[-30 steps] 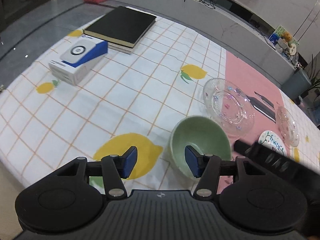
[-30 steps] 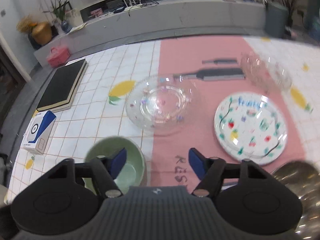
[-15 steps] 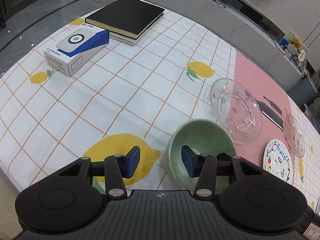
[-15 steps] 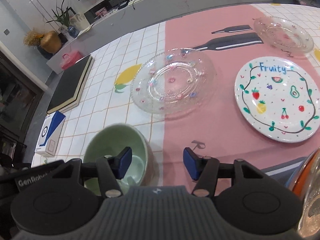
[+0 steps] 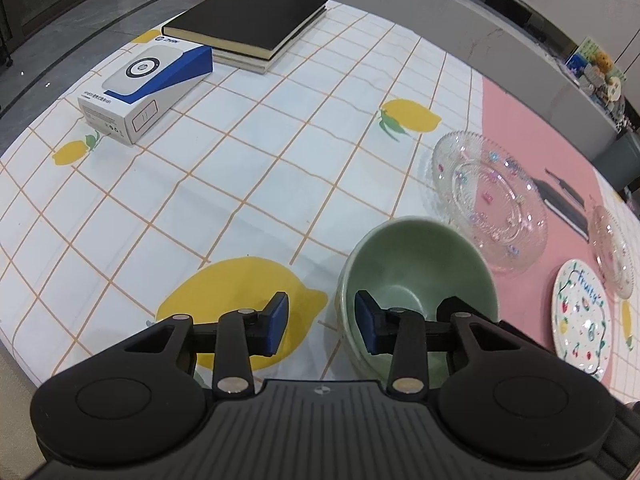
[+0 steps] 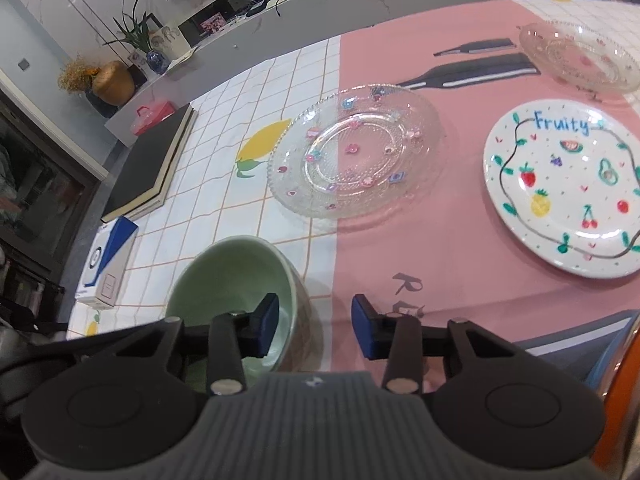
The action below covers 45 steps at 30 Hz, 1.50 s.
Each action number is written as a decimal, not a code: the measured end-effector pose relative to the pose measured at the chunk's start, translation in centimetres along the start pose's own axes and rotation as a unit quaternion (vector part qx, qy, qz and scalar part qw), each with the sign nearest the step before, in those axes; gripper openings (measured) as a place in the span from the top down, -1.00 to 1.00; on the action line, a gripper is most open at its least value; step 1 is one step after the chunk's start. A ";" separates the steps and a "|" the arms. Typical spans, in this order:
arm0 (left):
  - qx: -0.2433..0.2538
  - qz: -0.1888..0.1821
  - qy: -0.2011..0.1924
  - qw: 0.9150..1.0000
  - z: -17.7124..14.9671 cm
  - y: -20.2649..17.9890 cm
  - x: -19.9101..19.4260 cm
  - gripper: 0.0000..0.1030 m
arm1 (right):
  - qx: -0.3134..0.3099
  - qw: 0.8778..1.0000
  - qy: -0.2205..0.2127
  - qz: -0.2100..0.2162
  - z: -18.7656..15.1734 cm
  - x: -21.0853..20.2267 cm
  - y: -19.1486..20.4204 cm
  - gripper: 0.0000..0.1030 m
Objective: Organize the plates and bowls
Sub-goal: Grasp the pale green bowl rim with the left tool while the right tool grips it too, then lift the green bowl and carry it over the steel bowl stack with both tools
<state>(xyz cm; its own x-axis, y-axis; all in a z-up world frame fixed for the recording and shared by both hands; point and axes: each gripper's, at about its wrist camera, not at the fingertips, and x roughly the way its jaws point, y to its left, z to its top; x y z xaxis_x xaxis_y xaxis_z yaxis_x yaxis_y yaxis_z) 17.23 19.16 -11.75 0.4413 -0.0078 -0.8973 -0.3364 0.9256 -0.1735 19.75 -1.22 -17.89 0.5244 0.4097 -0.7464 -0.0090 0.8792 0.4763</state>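
- Two grippers were over a table [image 5: 248, 168] with a lemon cloth, and both had their blue pads spread apart.
- The left gripper [image 5: 322, 322] straddled the near rim of the green bowl [image 5: 416, 268]: one pad was inside the bowl and the other was outside it, above a big yellow lemon print. The pads were not squeezing the rim.
- The right gripper [image 6: 314, 330] was wide too and held nothing. Its left pad was over the green bowl [image 6: 236, 276] and its right pad was over the pink part of the cloth.
- The bowl sat upright near the table's front edge.
- Just beyond the bowl lay a big glass plate [image 6: 354, 152] with tiny coloured dots.
- A white "Fruity" plate [image 6: 566, 186] lay to the right of it, apart from it.
- A small glass dish [image 6: 578, 56] sat farther back.
- Far to the left were a black book [image 5: 248, 20] and a blue and white box [image 5: 146, 86].
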 end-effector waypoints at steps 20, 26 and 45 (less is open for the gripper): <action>0.000 -0.024 0.015 1.000 -0.6 -0.9 0.8 0.68 | 0.016 0.999 0.004 0.039 -0.2 0.5 -0.5 0.72; -0.011 -0.024 0.025 0.999 -0.6 -0.7 0.7 0.69 | 0.006 0.999 0.003 0.039 -0.3 0.4 -0.2 0.72; 0.007 -0.034 -0.036 0.999 -0.4 -1.7 -5.7 0.70 | 0.000 0.998 -0.030 0.064 0.3 -6.2 1.5 0.68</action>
<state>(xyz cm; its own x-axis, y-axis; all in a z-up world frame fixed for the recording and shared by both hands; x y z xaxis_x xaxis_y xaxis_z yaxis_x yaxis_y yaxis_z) 14.97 17.47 -6.44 0.5214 -0.0435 -0.8522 -0.2924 0.9291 -0.2263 16.72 -2.52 -12.43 0.5695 0.5024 -0.6506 -0.0790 0.8213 0.5651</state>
